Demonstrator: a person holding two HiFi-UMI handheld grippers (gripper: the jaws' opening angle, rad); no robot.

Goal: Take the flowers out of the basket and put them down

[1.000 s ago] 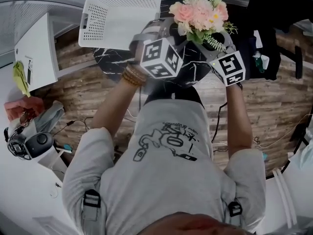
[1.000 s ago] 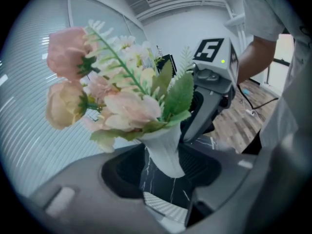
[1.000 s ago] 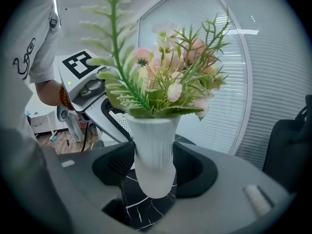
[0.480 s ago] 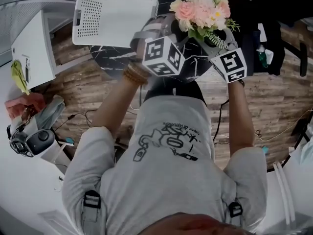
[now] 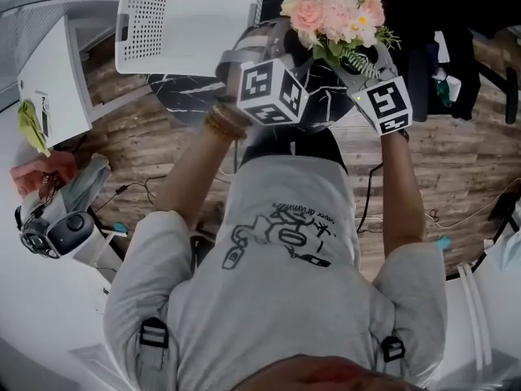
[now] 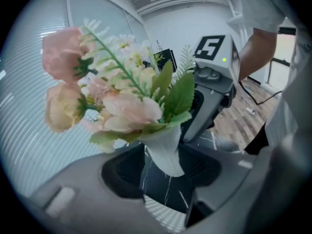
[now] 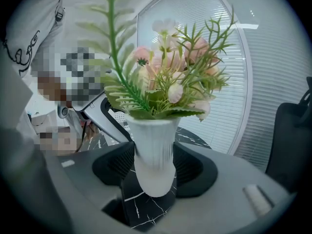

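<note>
basket (image 5: 195,31) top cropped, flowers (image 5: 334,15) top cropped

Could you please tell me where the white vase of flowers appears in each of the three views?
Head view: vase of flowers at the top, right of centre.
Left gripper view: flowers centre-left, white vase low at centre.
Right gripper view: centre of the picture.
Shared landmark: the black marble tabletop beneath it.
</note>
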